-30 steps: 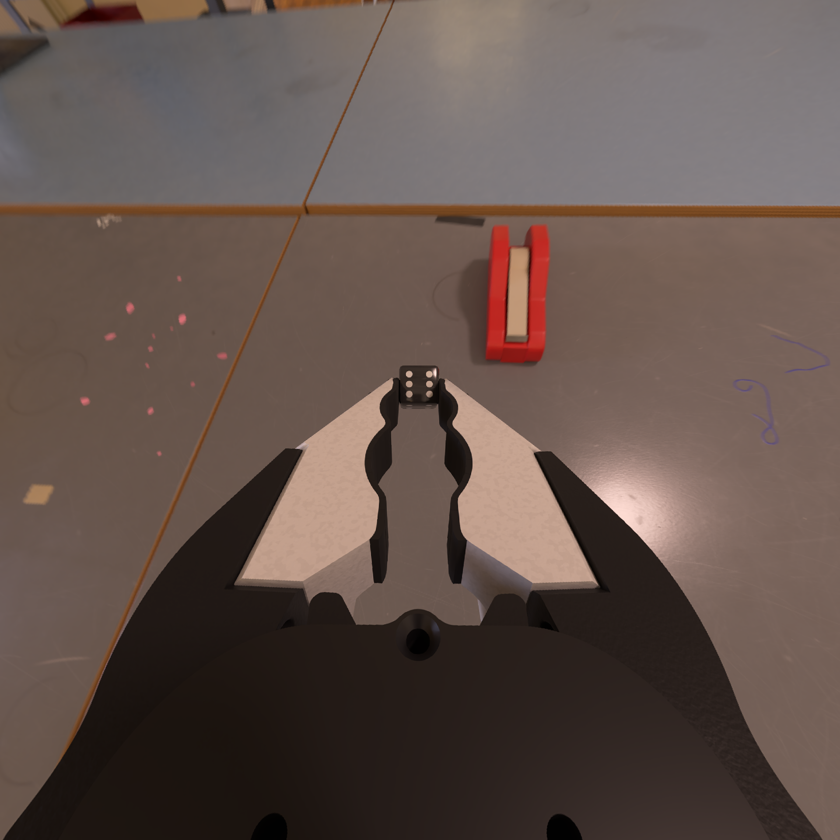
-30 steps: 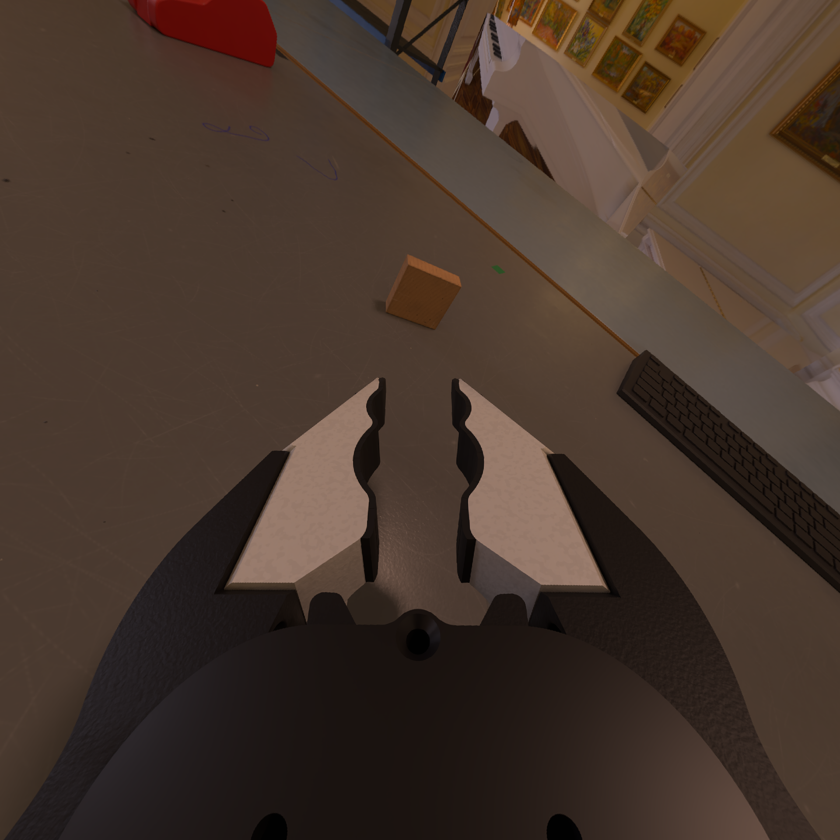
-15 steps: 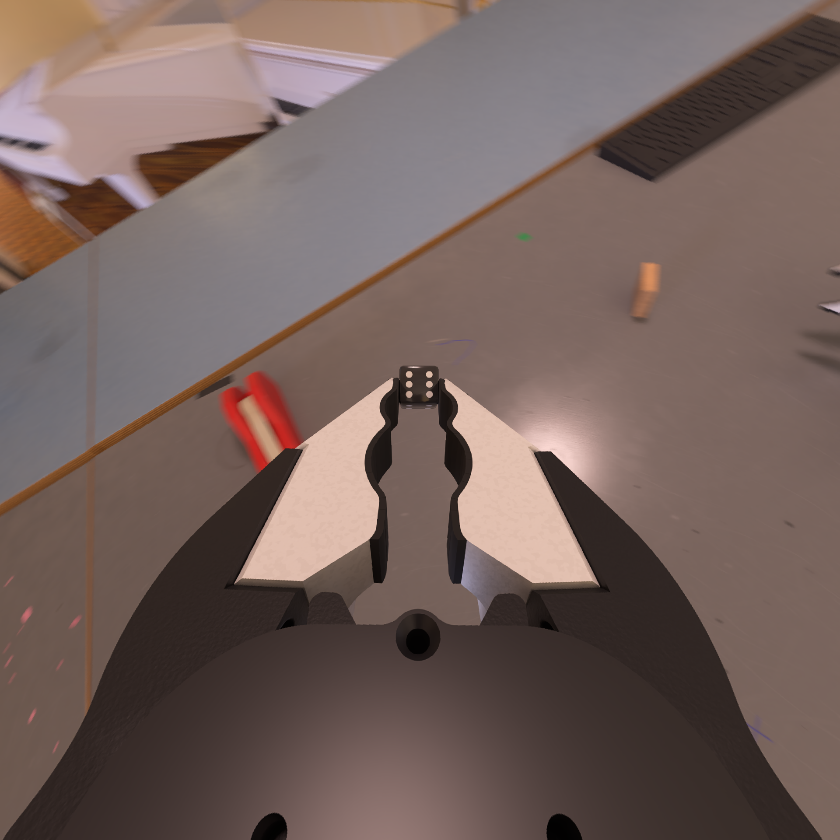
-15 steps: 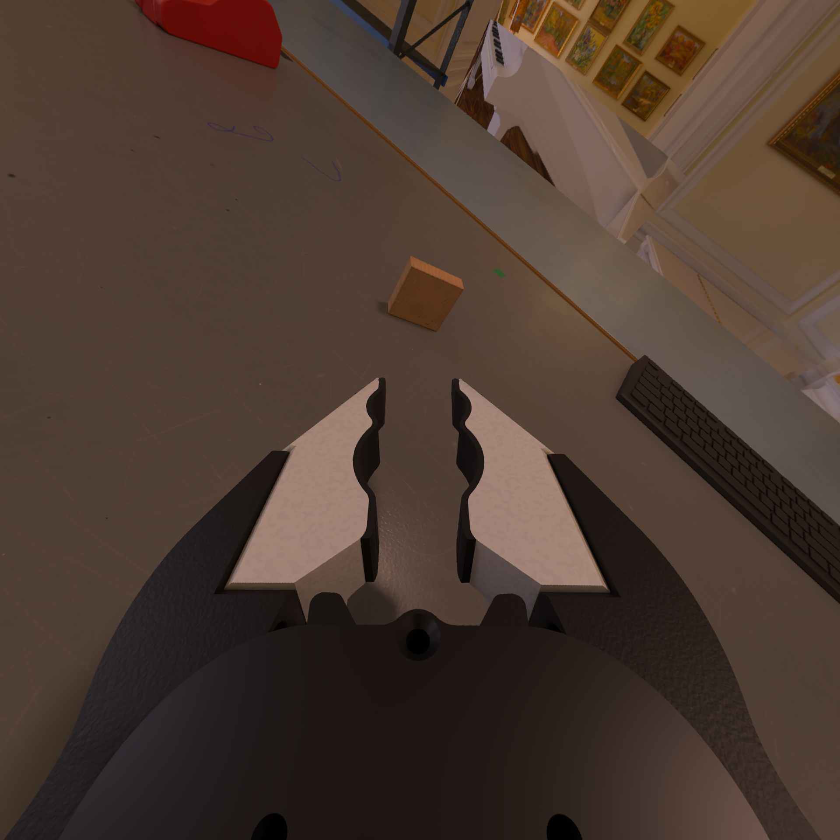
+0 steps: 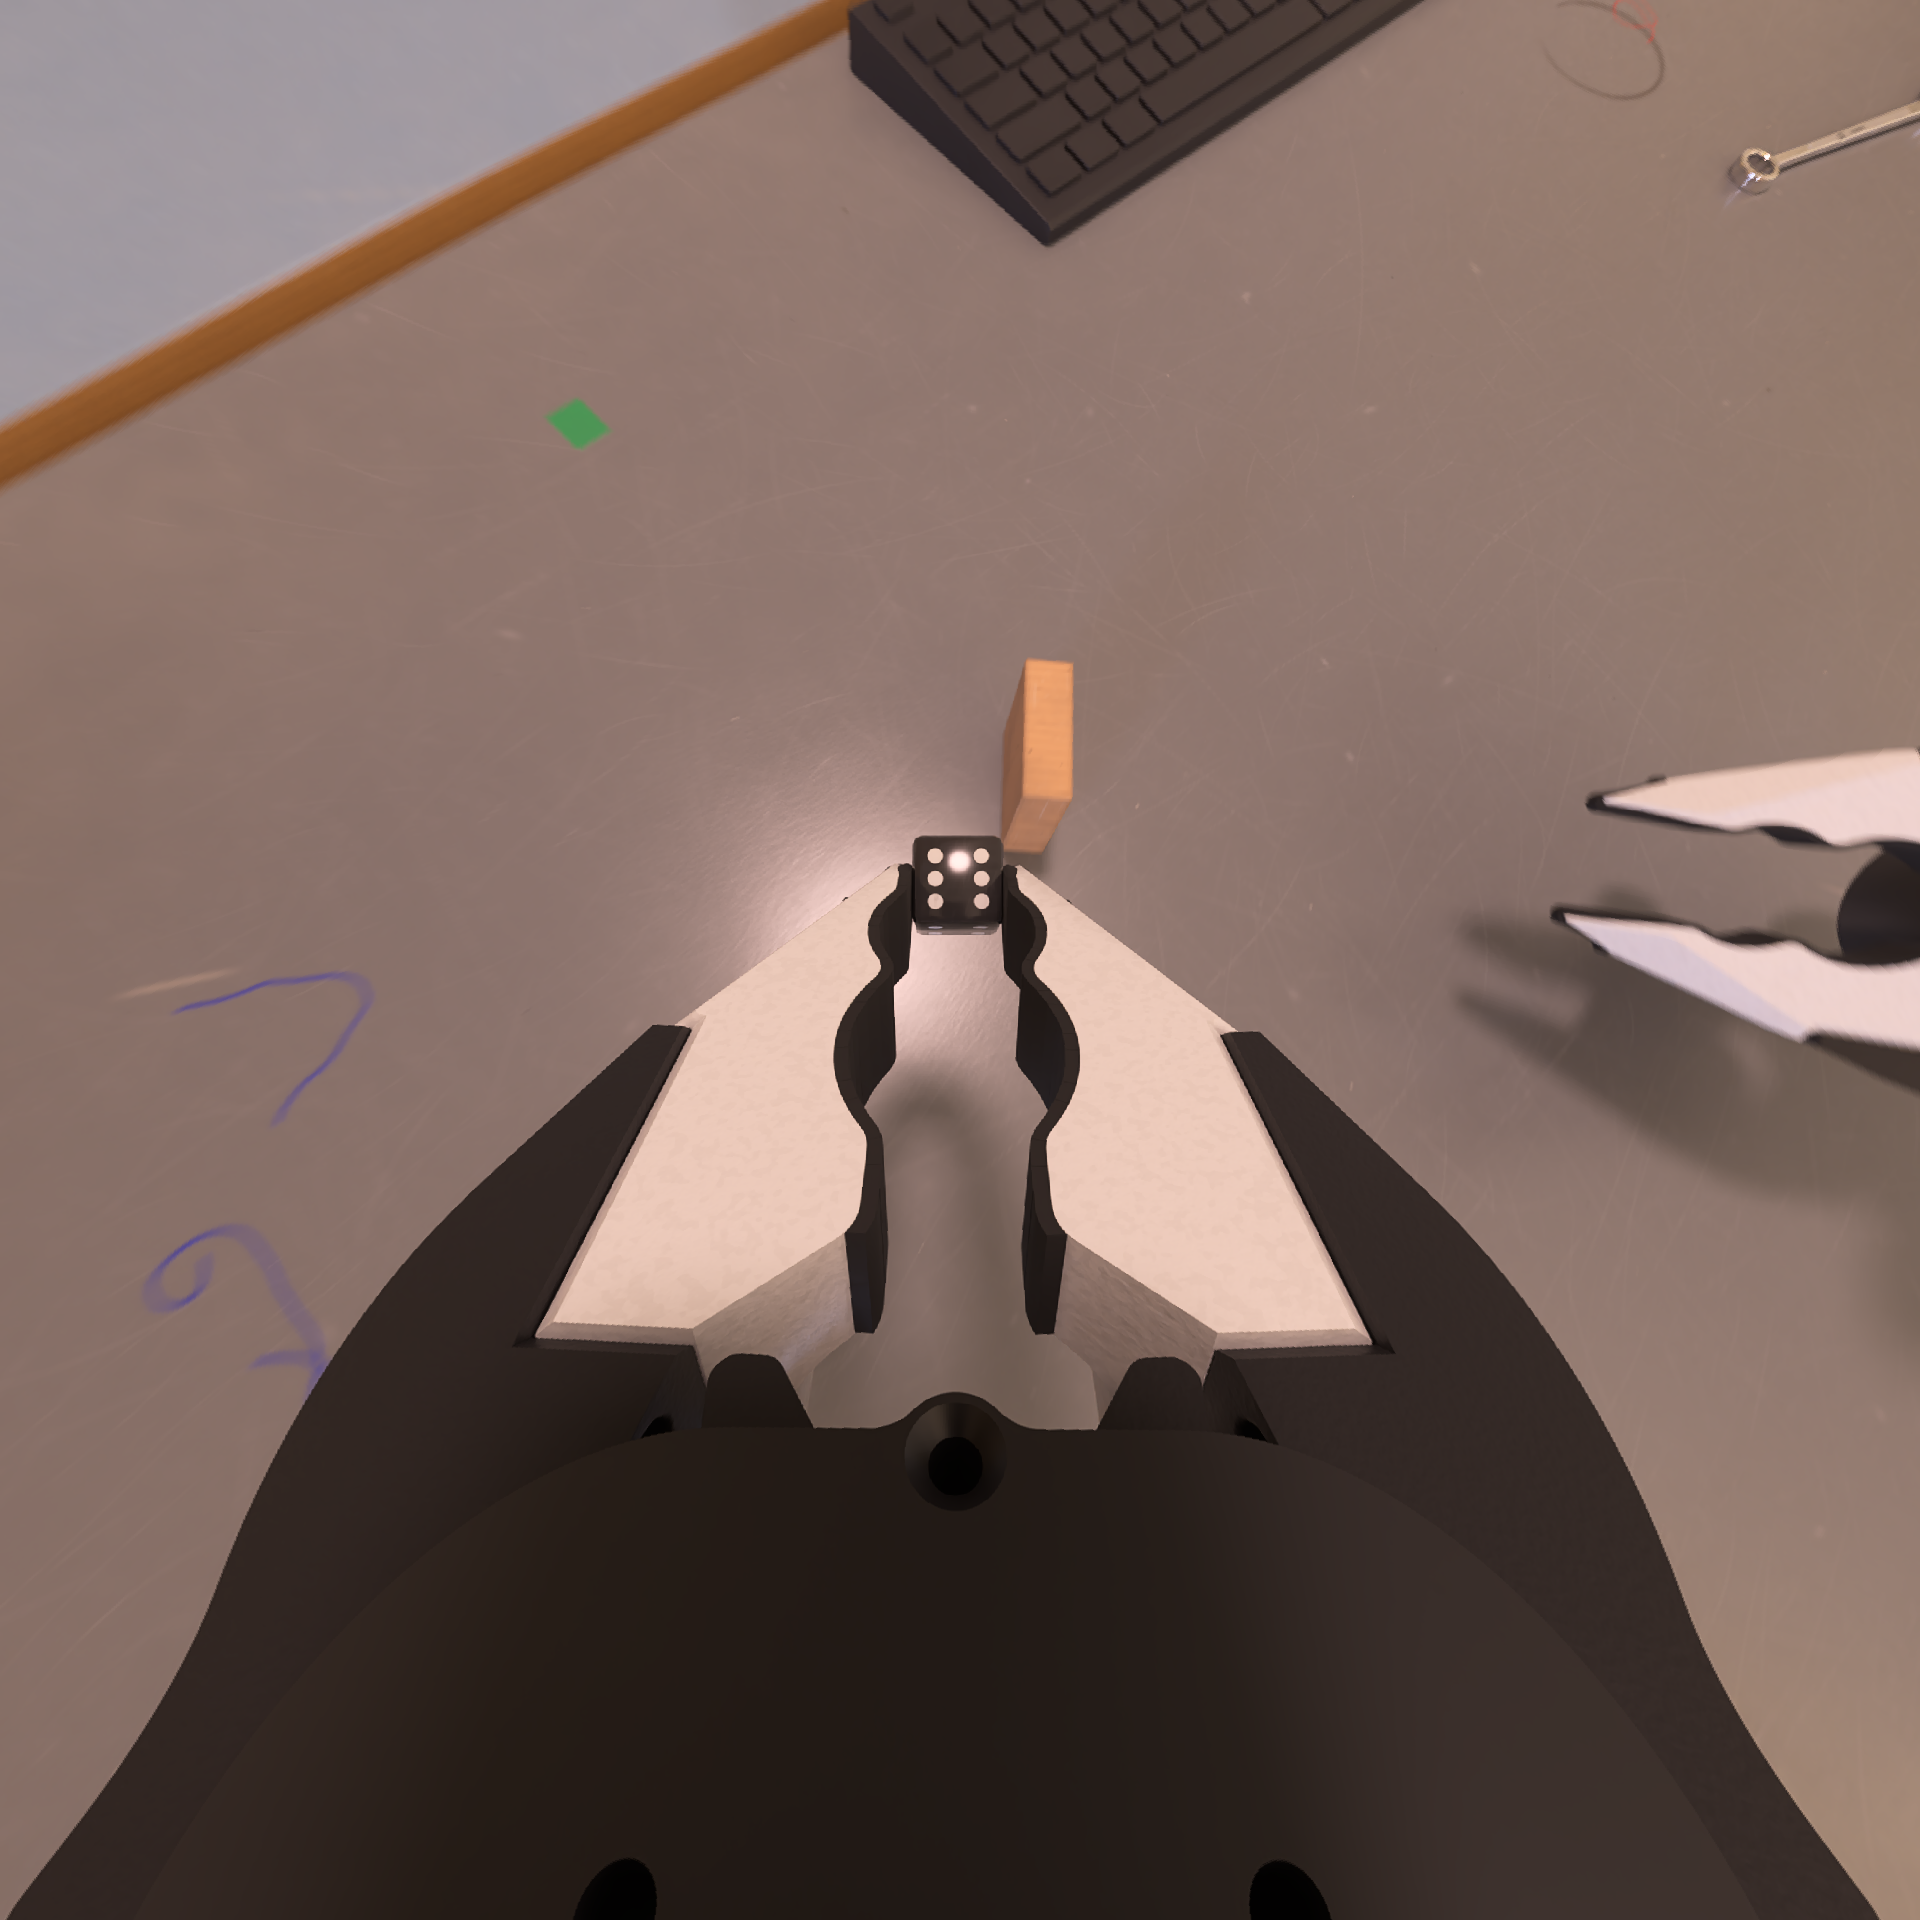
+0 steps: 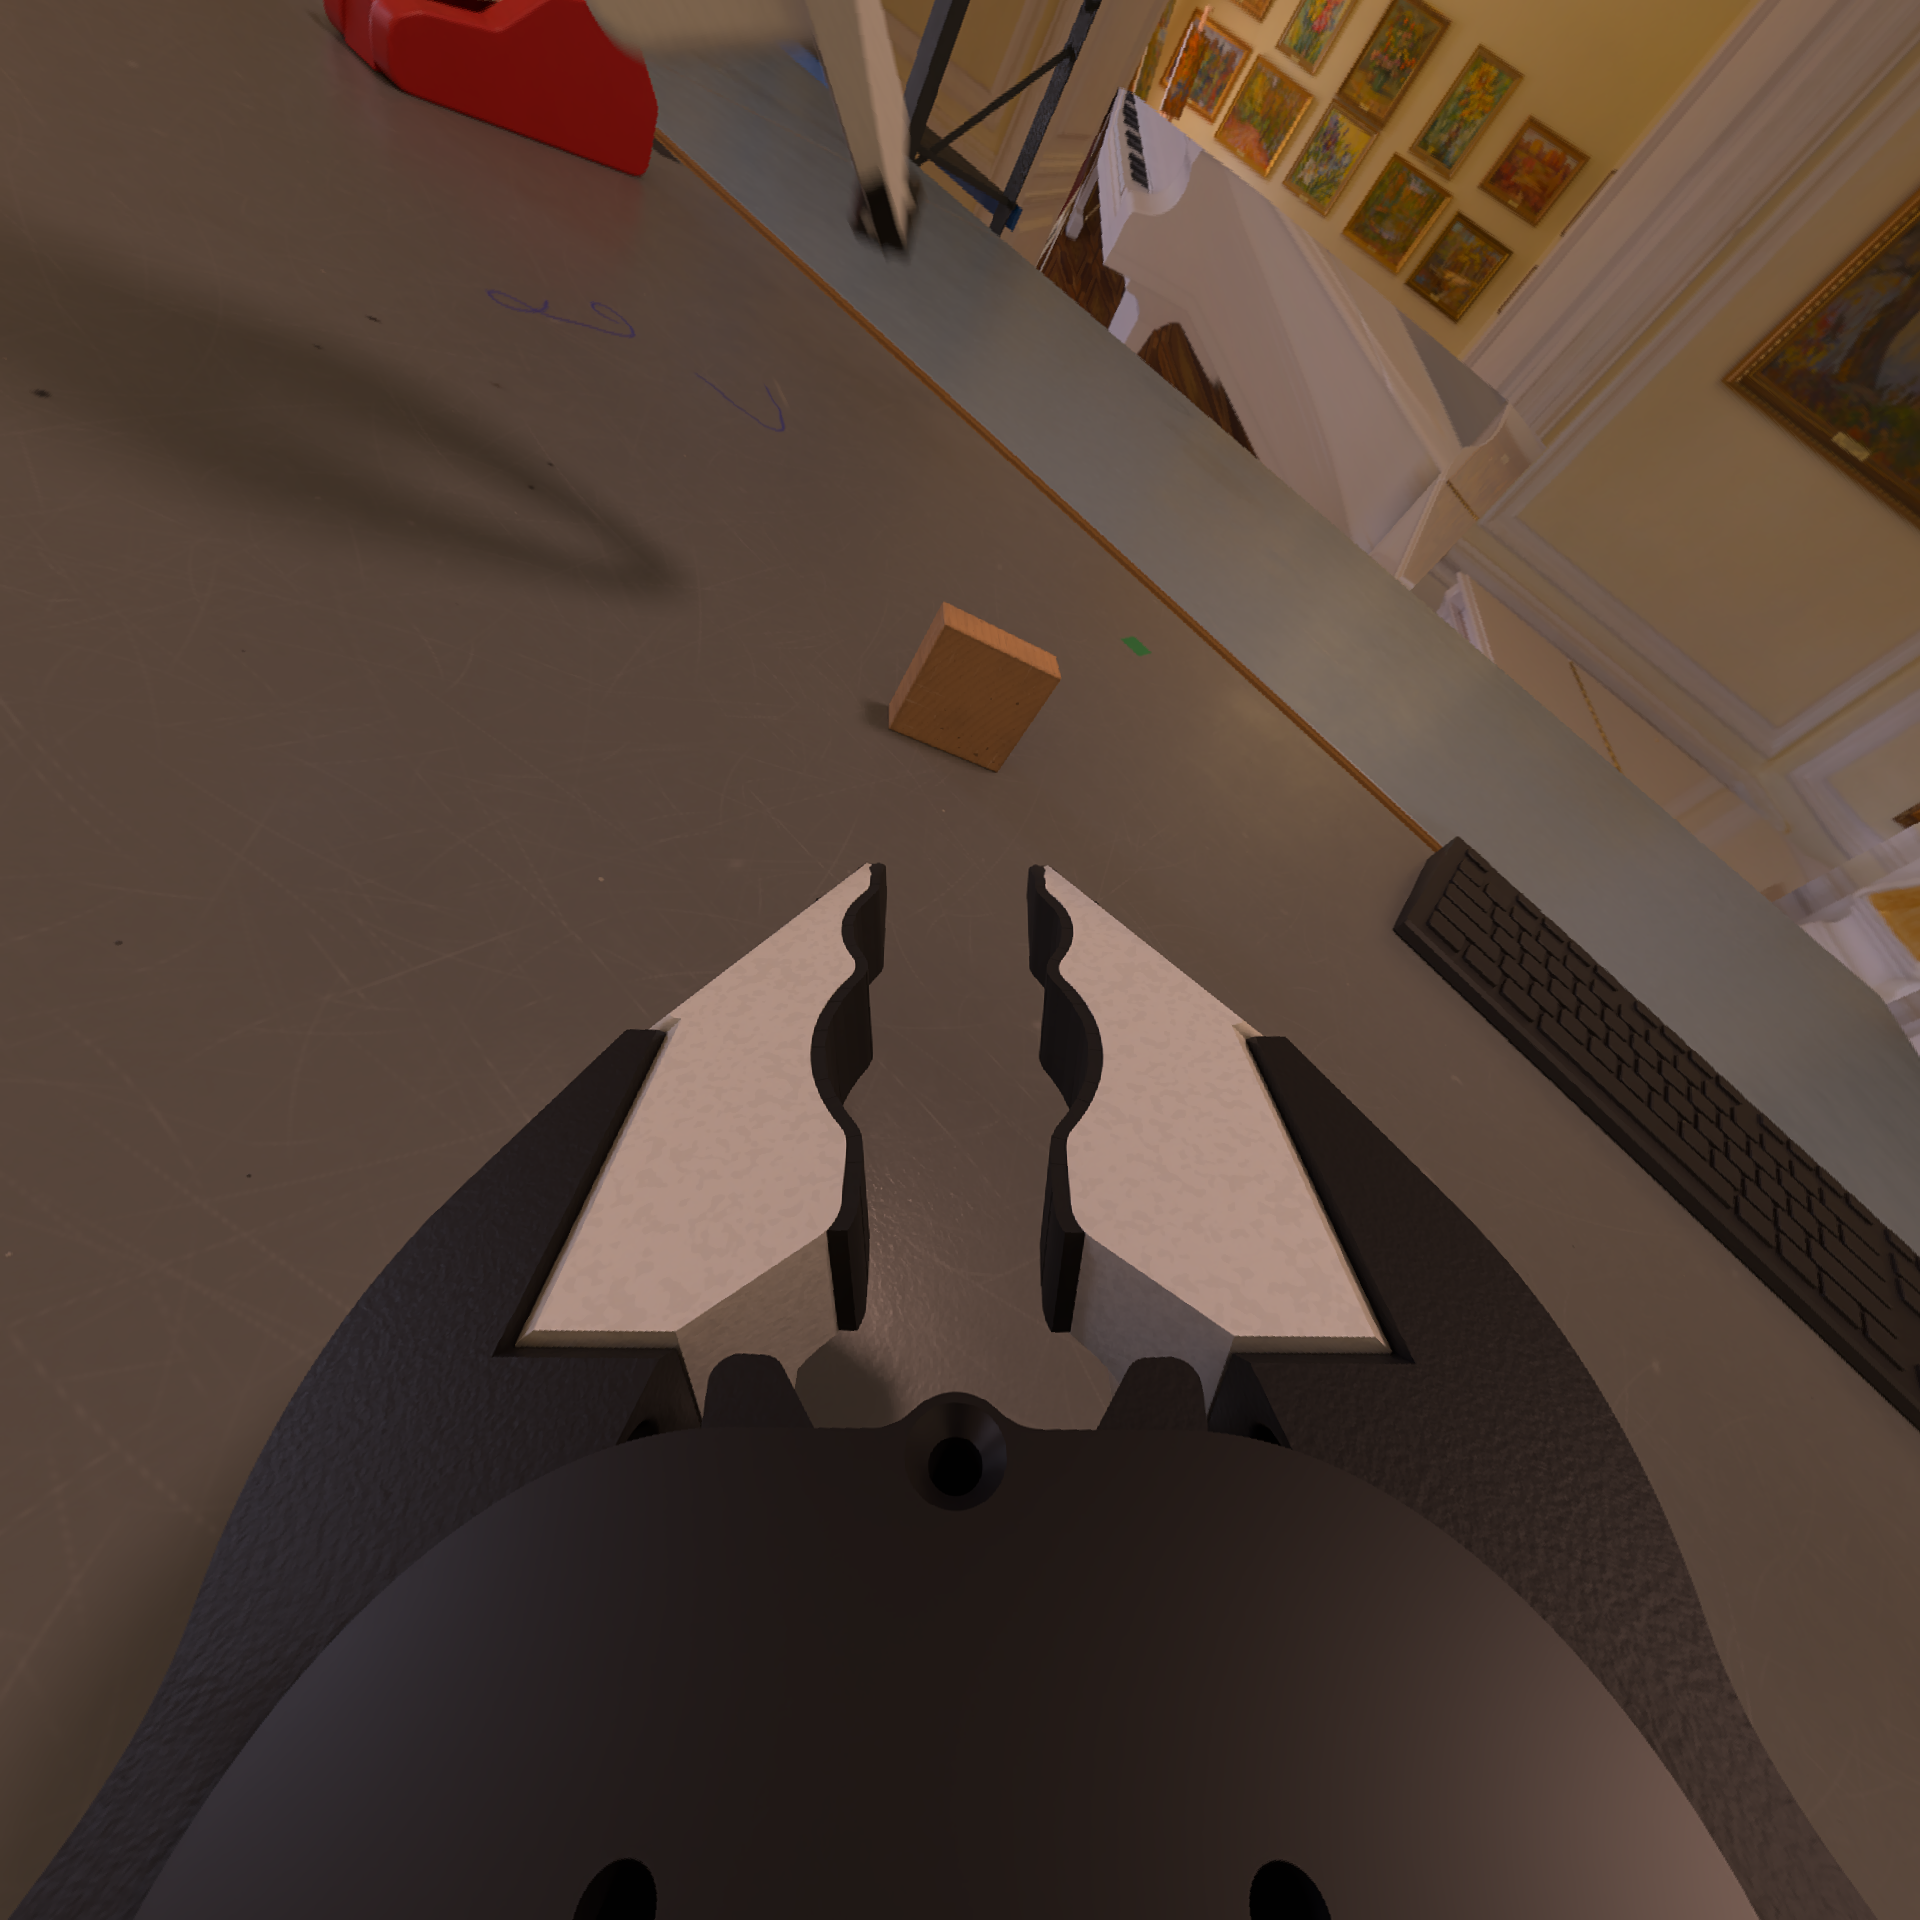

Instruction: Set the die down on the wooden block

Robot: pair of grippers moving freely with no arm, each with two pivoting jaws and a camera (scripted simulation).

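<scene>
My left gripper is shut on a small black die with white pips, held at the fingertips above the grey table. The wooden block lies on the table just beyond and slightly right of the die. In the right wrist view the block sits ahead of my right gripper, which is open and empty, low over the table. The right gripper also shows at the right edge of the left wrist view. The left gripper's fingertip appears blurred at the top of the right wrist view.
A black keyboard lies at the far side, also seen in the right wrist view. A metal wrench lies at the top right. A red tape dispenser stands far left. A green mark and blue scribbles are on the table.
My left gripper has swung right with the die, from facing the red dispenser to facing the wooden block, and come closer to it. The right gripper has barely moved.
</scene>
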